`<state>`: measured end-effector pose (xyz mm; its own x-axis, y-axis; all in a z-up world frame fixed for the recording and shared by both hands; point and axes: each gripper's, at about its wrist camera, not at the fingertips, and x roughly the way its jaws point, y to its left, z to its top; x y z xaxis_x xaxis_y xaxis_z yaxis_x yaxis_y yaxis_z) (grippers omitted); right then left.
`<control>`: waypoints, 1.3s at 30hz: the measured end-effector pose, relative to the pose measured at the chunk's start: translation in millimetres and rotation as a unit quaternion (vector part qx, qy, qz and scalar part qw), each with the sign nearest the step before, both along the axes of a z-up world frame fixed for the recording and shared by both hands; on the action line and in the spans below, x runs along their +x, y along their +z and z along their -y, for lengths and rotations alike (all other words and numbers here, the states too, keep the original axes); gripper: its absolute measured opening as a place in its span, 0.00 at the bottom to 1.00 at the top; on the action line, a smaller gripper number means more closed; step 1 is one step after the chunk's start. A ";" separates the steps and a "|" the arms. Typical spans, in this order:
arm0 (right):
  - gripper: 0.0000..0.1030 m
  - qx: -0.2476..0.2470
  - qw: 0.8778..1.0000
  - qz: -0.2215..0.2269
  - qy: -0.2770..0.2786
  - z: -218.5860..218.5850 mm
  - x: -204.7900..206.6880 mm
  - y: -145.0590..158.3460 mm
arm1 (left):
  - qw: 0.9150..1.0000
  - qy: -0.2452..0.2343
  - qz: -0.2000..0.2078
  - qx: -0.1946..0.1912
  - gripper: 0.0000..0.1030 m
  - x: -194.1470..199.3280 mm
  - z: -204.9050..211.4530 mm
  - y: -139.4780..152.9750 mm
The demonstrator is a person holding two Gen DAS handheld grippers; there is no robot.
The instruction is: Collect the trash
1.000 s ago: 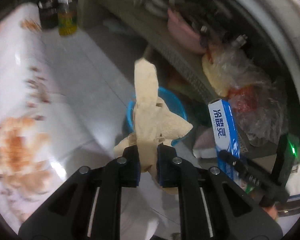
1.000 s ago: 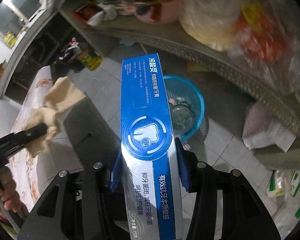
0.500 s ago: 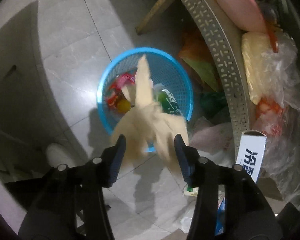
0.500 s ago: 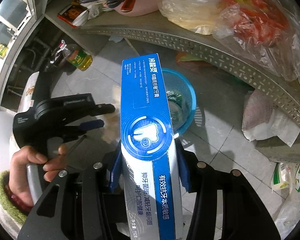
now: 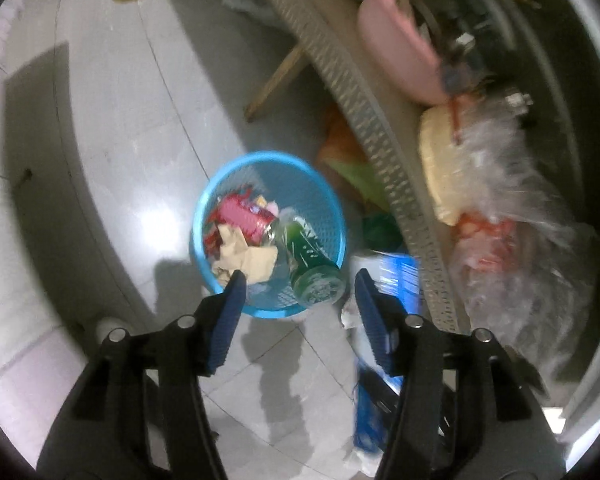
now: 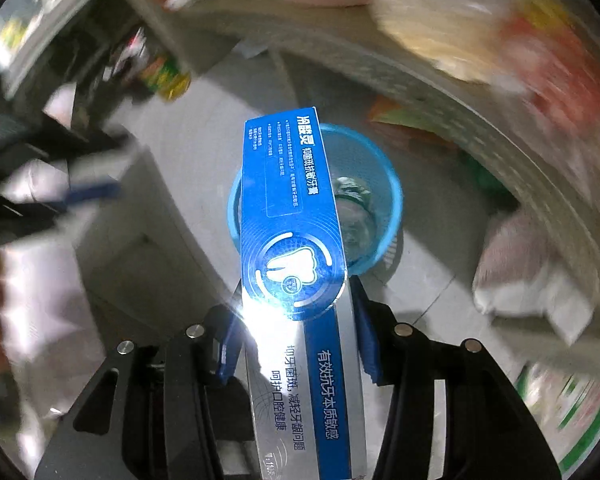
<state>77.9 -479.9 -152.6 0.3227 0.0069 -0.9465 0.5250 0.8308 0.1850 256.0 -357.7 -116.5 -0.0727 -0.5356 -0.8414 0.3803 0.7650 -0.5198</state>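
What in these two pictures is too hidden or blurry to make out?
- Right wrist view: the long blue toothpaste box covers much of the round blue mesh bin, hiding its contents.
- Right wrist view: the shelf clutter is smeared by motion blur.
- Left wrist view: the crumpled beige paper lies in the bin, partly behind the left gripper, whose jaws have just been opening.
- Left wrist view: the same box's far end is blurred.
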 end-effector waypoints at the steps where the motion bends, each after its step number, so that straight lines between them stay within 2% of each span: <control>1: 0.46 -0.013 1.000 -0.009 0.019 -3.4 9.0 -5.3 | 1.000 -0.004 0.012 -0.004 0.54 -1.0 -9.7 11.9; 4: 0.46 -0.069 0.992 -0.039 0.100 -18.0 50.8 -28.7 | 0.997 -0.017 0.070 -0.014 0.59 -8.4 -49.2 53.6; 6: 0.46 -0.101 0.985 -0.045 0.135 -23.8 72.6 -39.7 | 0.994 -0.016 0.105 -0.013 0.63 -14.8 -73.5 73.9; 8: 0.52 -0.135 0.972 -0.060 0.182 -32.1 96.8 -57.5 | 0.991 -0.015 0.135 -0.014 0.66 -21.9 -101.2 92.0; 9: 0.60 -0.144 0.967 -0.070 0.195 -35.7 104.1 -65.2 | 0.989 -0.014 0.145 -0.012 0.67 -24.7 -110.6 96.4; 11: 0.62 -0.166 0.960 -0.087 0.208 -40.6 112.7 -75.8 | 0.986 -0.008 0.167 -0.009 0.70 -33.0 -135.9 105.8; 13: 0.62 -0.177 0.959 -0.086 0.206 -42.8 112.2 -73.7 | 0.983 0.000 0.185 -0.002 0.71 -40.8 -154.7 110.4; 21: 0.63 -0.119 0.985 -0.015 0.122 -37.1 55.6 -23.6 | 0.977 0.007 0.211 -0.019 0.75 -72.0 -191.6 115.7; 26: 0.64 -0.091 0.991 0.033 0.095 -55.3 9.9 19.3 | 0.969 -0.010 0.244 -0.033 0.81 -96.5 -190.6 123.3; 28: 0.72 -0.084 0.991 0.060 0.086 -66.2 -3.2 39.0 | 0.966 -0.011 0.256 -0.040 0.82 -105.6 -192.1 126.9; 32: 0.79 -0.074 0.987 0.120 0.073 -88.6 -25.3 85.9 | 0.958 0.002 0.282 -0.042 0.89 -123.2 -199.1 135.4; 34: 0.85 -0.082 0.983 0.144 0.075 -103.6 -33.4 108.6 | 0.955 0.016 0.293 -0.044 0.90 -130.2 -205.5 140.2; 39: 0.92 -0.119 0.969 0.198 0.091 -136.1 -45.5 155.0 | 0.945 0.057 0.319 -0.042 0.91 -148.4 -230.6 152.3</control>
